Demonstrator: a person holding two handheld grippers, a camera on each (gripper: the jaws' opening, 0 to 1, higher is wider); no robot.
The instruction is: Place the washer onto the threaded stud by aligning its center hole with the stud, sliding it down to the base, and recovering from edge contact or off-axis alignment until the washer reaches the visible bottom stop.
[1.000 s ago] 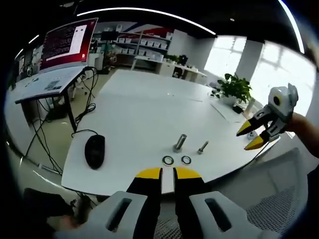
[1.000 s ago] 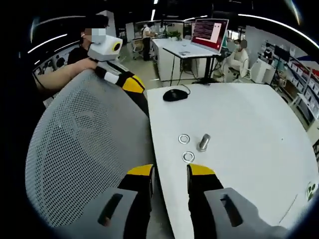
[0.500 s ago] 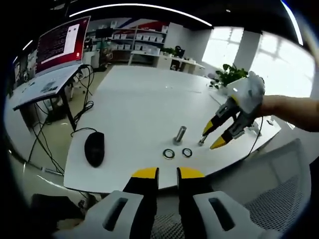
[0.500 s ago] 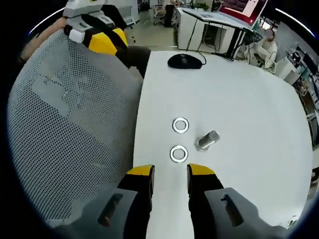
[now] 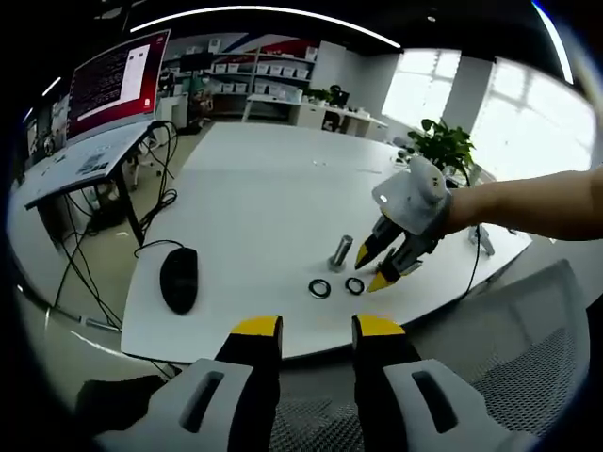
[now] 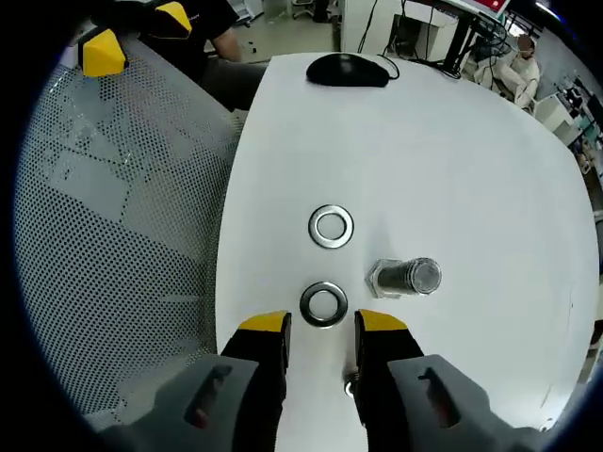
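Observation:
On the white table [image 5: 264,188] a threaded stud [image 5: 340,252] stands upright, with two loose steel washers, the left one [image 5: 319,287] and the right one [image 5: 354,284], in front of it. My right gripper [image 5: 373,268] comes in from the right, open, its yellow tips just above the right washer. In the right gripper view that near washer [image 6: 323,303] lies flat just ahead of the open right gripper [image 6: 323,325], the far washer [image 6: 331,227] lies beyond it, and the stud [image 6: 407,277] stands to the right. My left gripper [image 5: 317,330] is open and empty, off the table's near edge.
A black mouse [image 5: 179,280] lies on the table's left end [image 6: 347,69]. A grey mesh chair back [image 6: 113,235] stands against the near table edge. A small screw [image 6: 350,386] lies between the right jaws. A desk with a monitor [image 5: 118,80] stands beyond.
My right gripper has swung in over the table and come down to the near washer. The left jaws have spread wider. Washers and stud have not moved.

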